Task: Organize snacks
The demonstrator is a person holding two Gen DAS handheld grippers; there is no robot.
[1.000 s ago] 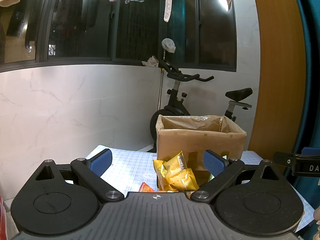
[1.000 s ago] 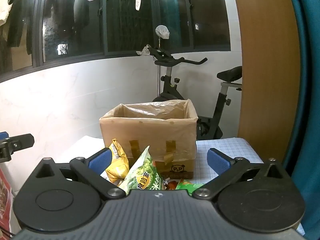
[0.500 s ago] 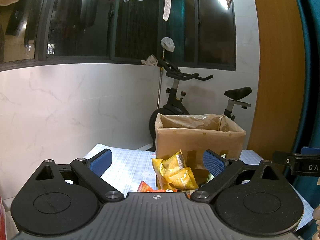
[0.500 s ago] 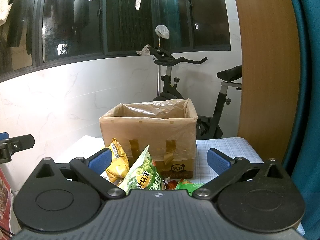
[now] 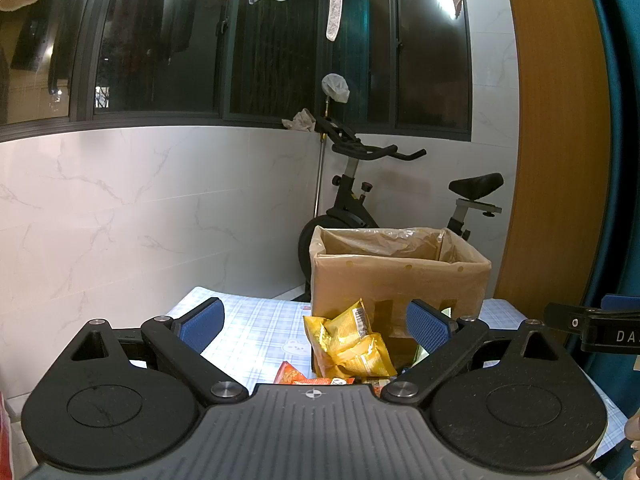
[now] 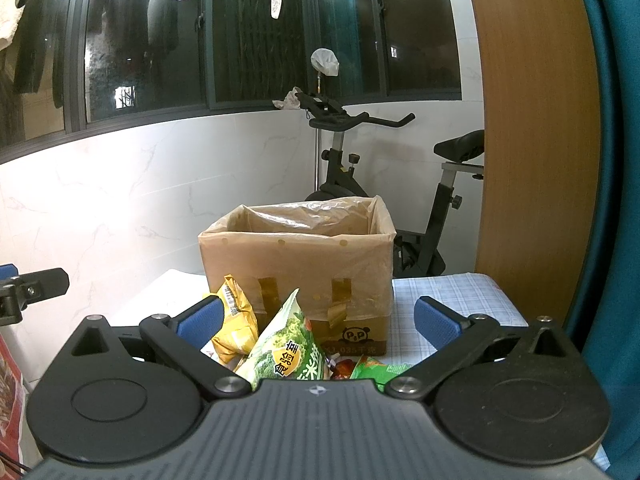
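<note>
The left tongs (image 5: 314, 322) were wide apart and held nothing. The yellow snack bag (image 5: 348, 340) sat on the desk (image 5: 256, 328) between their blue pads, leaning on the cardboard box (image 5: 400, 276). The right tongs (image 6: 318, 322) were wide apart too, holding nothing. The green snack bag (image 6: 290, 350) stood between them, just before the box

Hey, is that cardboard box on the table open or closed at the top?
Open. The cardboard box has no lid or flaps over it; a plastic liner folds over its rim. Its contents are hidden.
</note>
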